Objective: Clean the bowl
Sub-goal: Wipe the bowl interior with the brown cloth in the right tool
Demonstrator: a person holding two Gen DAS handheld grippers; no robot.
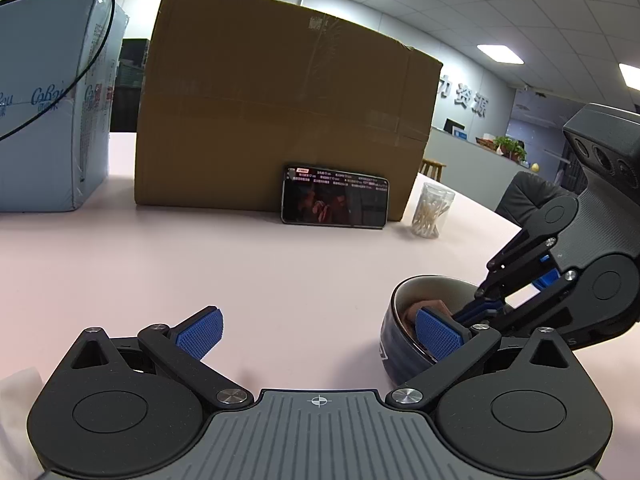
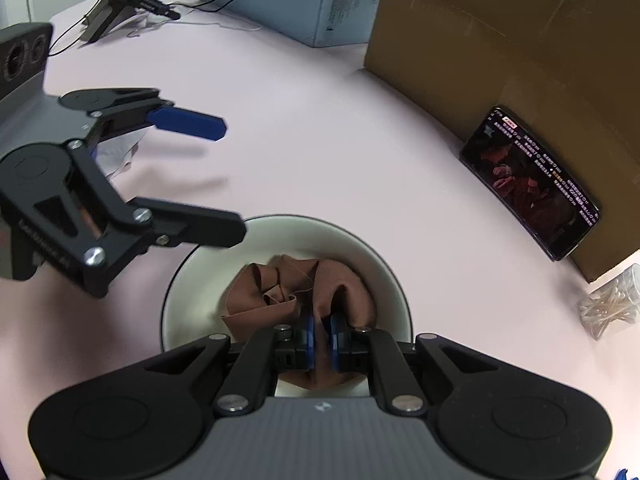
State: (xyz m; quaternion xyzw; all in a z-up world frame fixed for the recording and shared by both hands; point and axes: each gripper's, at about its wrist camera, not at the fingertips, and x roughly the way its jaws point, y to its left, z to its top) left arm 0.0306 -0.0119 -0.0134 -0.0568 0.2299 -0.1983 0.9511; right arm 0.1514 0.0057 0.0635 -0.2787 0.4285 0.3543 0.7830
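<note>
- We see the bowl [image 2: 384, 276] on the pale pink table [image 2: 320, 140], white inside and dark blue outside, sitting near the table's front edge.
- A crumpled brown cloth [image 2: 304, 288] lies inside the bowl, bunched across the bottom.
- The right gripper [image 2: 321, 338] points steeply down into the bowl, jaws squeezed narrow with a fold of the brown cloth pinched between the blue pads [image 2: 308, 336].
- In the left wrist view we see the right gripper [image 1: 484, 304] reaching in over the bowl [image 1: 390, 332] rim from the right; cloth [image 1: 430, 306] only partly visible there.
- The left gripper [image 1: 320, 330] stands wide open and holds nothing; one finger sits over bare table, the other against the bowl's rim. We cannot tell if it actually touches.
- From the right wrist view the left gripper [image 2: 232, 178] is at the left; its near black finger [image 2: 208, 228] overlaps the bowl's rim.
- A large cardboard box [image 1: 280, 100] stands at the back of the table, with a phone [image 1: 335, 196] leaning against it, screen lit.
- A clear jar of cotton swabs [image 1: 432, 210] stands just right of the phone.
- A light blue carton [image 1: 52, 120] sits at the left, well apart from the bowl.
</note>
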